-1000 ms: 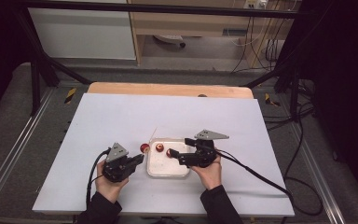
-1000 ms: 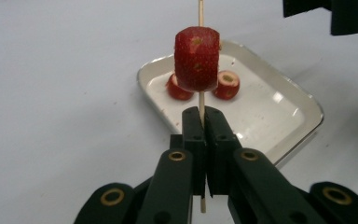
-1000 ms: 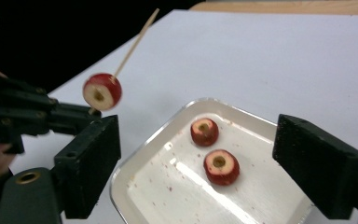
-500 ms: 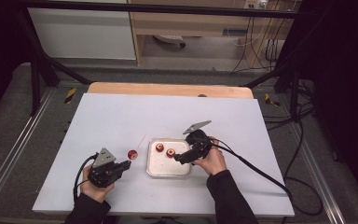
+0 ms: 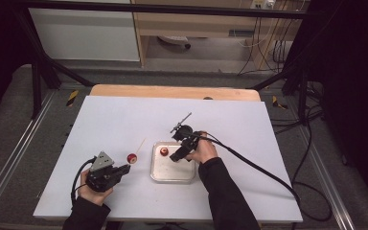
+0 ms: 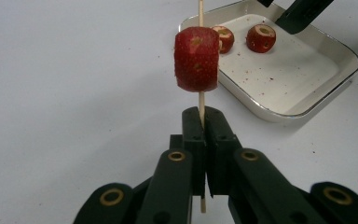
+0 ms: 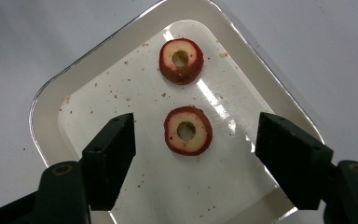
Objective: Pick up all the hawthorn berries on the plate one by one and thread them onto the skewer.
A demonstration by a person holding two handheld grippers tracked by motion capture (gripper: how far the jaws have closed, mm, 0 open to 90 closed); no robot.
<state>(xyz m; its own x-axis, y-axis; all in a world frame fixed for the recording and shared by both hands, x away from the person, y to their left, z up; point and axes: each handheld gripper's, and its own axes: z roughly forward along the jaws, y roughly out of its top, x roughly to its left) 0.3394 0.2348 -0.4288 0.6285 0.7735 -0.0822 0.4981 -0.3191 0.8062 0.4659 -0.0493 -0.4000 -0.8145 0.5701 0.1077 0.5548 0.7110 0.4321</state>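
Left gripper (image 6: 204, 122): jaws pressed together on a thin wooden skewer (image 6: 201, 100), fruit piece (image 6: 196, 65) threaded just above them. Right gripper (image 7: 196, 144): jaws spread and just been closing, nothing touched; a cored fruit slice (image 7: 188, 130) lies between them on the tray (image 7: 44, 109), a second slice (image 7: 181, 60) beyond.

Tray (image 5: 172, 173): on the bench (image 5: 249, 143), near its middle.
Slices (image 7: 188, 131): two, apart, in the tray.
Skewer (image 6: 201, 100): left of the tray, piece (image 6: 196, 65) threaded on it.
Left hand-held gripper (image 5: 124, 168): left of the tray.
Right hand-held gripper (image 5: 176, 154): over the tray.
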